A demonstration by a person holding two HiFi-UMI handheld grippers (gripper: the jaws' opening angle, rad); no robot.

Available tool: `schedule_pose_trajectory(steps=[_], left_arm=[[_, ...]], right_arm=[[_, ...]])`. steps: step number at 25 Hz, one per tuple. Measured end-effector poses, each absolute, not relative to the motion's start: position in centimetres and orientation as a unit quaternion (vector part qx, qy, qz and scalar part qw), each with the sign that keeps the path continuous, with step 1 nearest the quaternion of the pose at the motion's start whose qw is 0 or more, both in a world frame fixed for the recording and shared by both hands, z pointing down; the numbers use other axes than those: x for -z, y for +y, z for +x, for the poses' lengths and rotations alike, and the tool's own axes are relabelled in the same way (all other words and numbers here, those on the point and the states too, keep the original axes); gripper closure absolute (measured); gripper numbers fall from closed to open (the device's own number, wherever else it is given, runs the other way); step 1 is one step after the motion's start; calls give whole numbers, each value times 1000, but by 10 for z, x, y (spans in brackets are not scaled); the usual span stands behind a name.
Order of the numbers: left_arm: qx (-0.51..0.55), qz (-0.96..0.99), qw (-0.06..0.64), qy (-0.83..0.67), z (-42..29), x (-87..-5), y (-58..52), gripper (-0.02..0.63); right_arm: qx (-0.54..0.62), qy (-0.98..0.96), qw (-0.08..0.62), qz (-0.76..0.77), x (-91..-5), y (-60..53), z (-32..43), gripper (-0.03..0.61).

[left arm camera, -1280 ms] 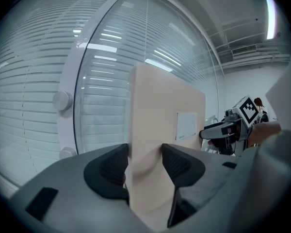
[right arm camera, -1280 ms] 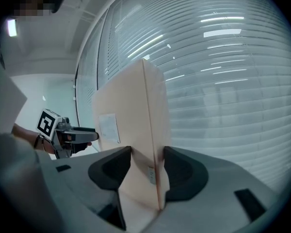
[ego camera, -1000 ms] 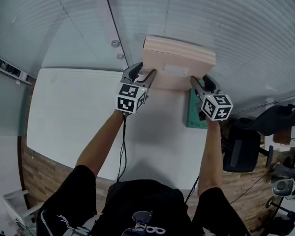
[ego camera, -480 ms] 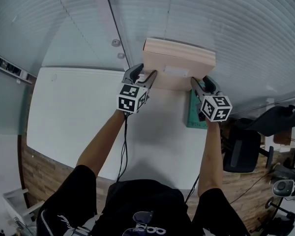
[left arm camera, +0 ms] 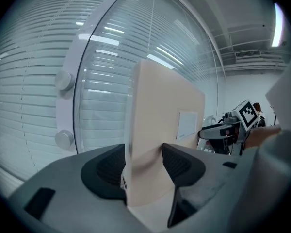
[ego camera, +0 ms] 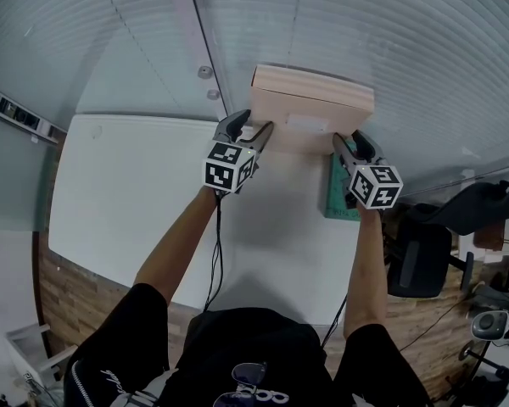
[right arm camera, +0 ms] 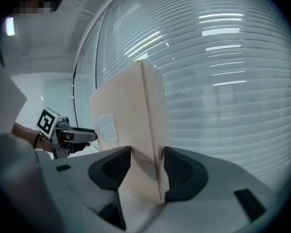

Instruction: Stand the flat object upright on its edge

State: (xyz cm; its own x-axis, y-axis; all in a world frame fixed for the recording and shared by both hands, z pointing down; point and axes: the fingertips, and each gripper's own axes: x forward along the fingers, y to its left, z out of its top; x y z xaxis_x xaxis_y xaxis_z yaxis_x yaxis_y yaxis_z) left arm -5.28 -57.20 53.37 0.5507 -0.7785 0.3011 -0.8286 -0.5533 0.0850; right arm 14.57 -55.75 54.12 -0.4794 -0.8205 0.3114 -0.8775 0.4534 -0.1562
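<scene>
No open containers; the only box-like item is closed, contents not visible. Landmark = flat box (ego camera: 312, 102).

- 1 black chair (ego camera: 416, 265), well apart from the box, nearer and to its right.
- 1 white desk (ego camera: 127, 193), spreads nearer and left of the box.
- 1 green mat (ego camera: 332, 195) on the desk, just nearer than the box's right end, partly under the right tool.
- 2 tools: left tool (ego camera: 253, 130) clenched on the box's left end, right tool (ego camera: 346, 142) clenched on its right end, pads pressing both faces.
- 1 flat box, beige, upright, 1 white label (ego camera: 307, 124) on the near face. Can't tell if its lower edge touches the desk.
- 2 round knobs (ego camera: 205, 71), beyond the box's left end.
- Blinds (ego camera: 407, 49) right behind the box.
</scene>
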Motion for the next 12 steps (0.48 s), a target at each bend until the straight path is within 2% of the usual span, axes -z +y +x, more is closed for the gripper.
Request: schedule_pose_trajectory(steps=[12], left_arm=[[-116,863,110,-480,-66,-522,-549,374]], right_arm=[[-149,-836,94,520,-534,-528,164,351]])
